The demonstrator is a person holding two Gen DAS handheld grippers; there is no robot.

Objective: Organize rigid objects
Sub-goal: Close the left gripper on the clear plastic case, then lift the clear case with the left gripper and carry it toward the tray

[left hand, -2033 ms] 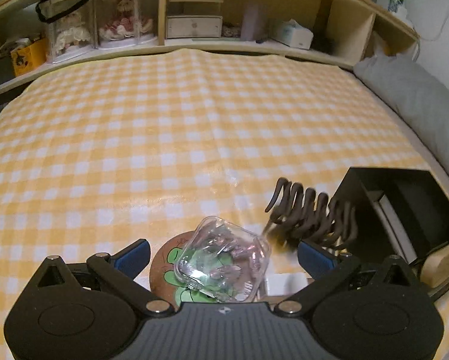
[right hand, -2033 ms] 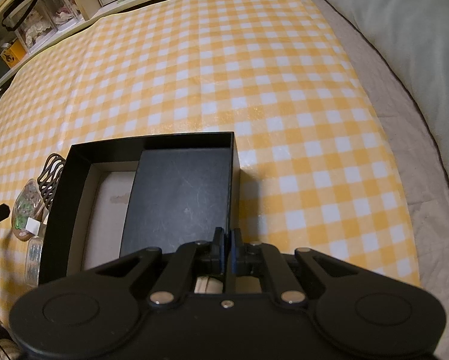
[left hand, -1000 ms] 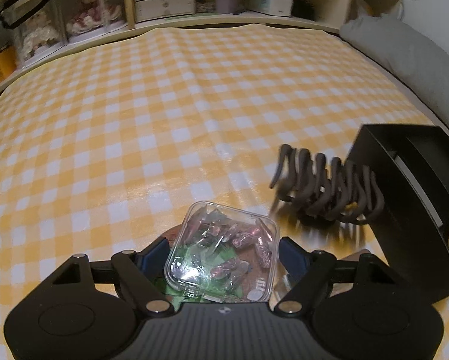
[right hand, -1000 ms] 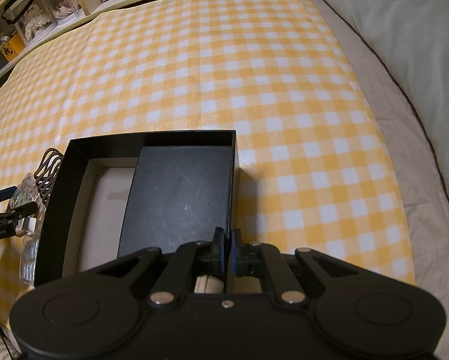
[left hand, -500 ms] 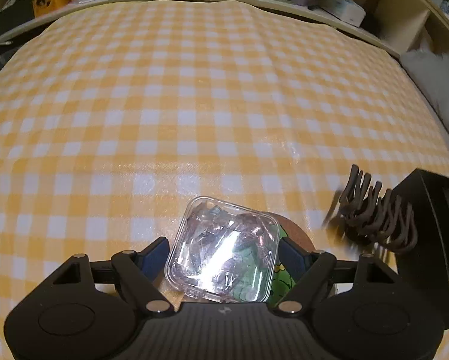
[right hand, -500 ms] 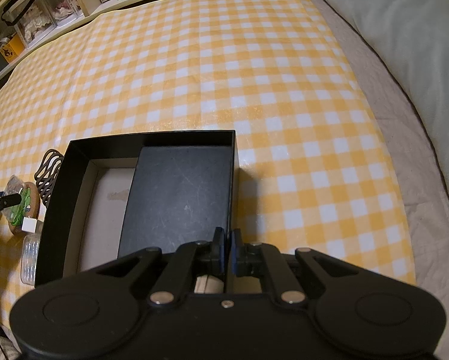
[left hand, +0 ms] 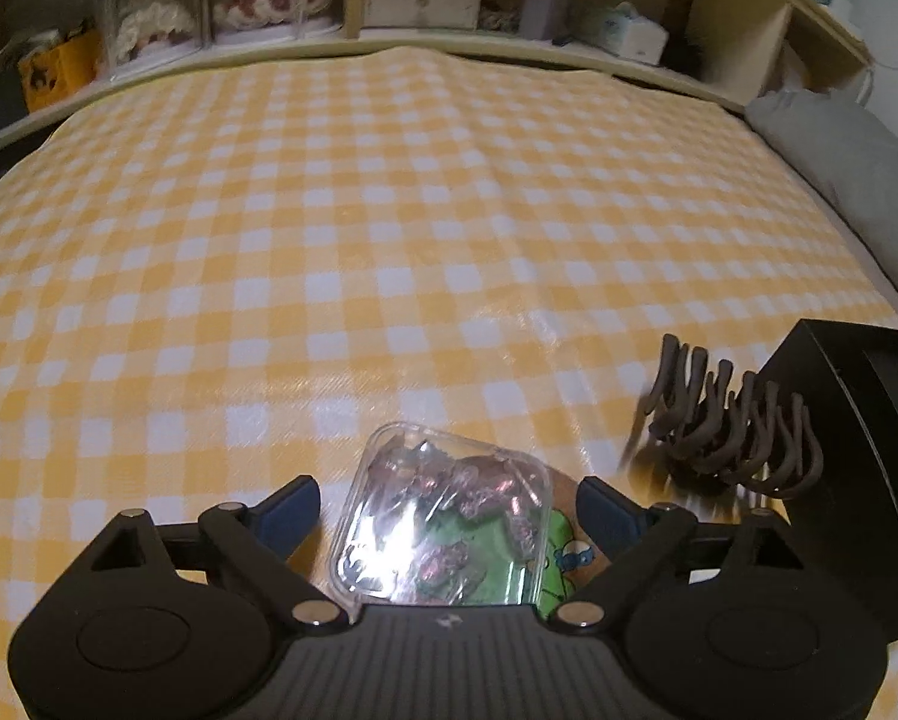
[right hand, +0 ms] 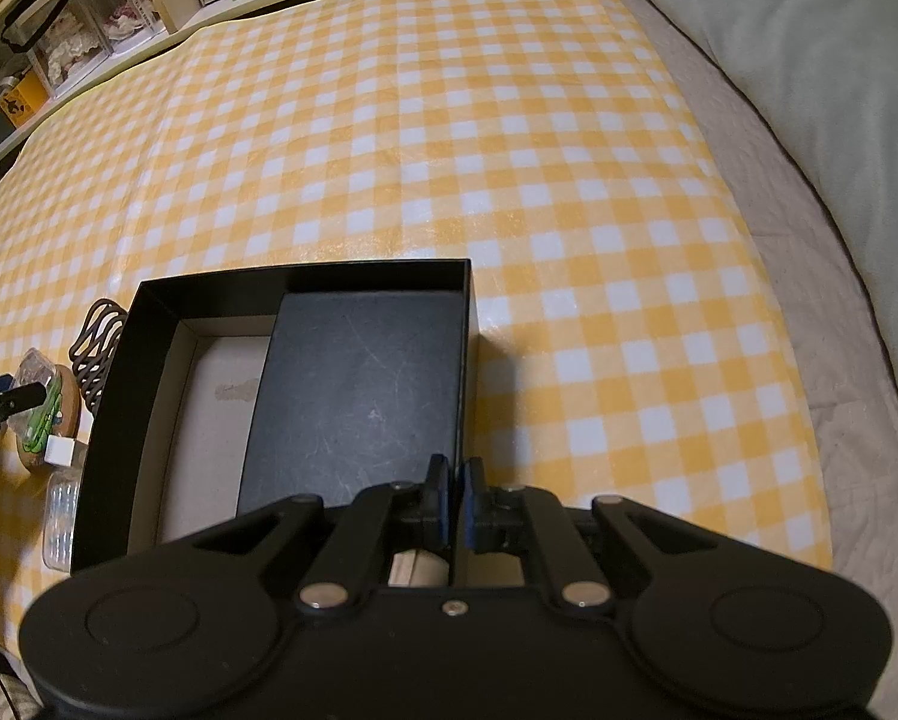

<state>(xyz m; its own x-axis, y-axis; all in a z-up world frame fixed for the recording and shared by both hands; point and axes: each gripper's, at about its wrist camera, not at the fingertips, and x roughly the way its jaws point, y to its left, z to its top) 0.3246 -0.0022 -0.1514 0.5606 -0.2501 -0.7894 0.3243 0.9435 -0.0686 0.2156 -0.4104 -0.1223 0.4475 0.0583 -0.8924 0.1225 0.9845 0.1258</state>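
Clear case [left hand: 443,516], squarish and filled with small pinkish wrapped pieces, sits between the fingers of the left claw [left hand: 446,510], whose jaws are opening; the blue pads stand clear of the case on both sides, a gap showing at each. The case has no marked long axis; one corner points away from the claw toward the far shelves [left hand: 413,6], so it lies diamond-wise in the jaws, tilted slightly over a round coaster [left hand: 563,546] with a green cartoon print that lies beneath it and pokes out toward the right finger. Beyond the right fingertip lies a dark hair claw [left hand: 731,426], its long axis running from the near left to the far right along the wall of the black box [left hand: 857,468], teeth curving upward, just beside that wall. All rest on a yellow checked cloth [left hand: 389,228]. In the right wrist view the right claw [right hand: 452,507] is pinched together on the near wall of the box, at its right corner. Inside the box, ahead of this claw, a black lid [right hand: 365,396] lies flat against the right wall, its long axis running away from the claw; bare pale floor shows to its left. A grey pillow [right hand: 809,48] lies far right.
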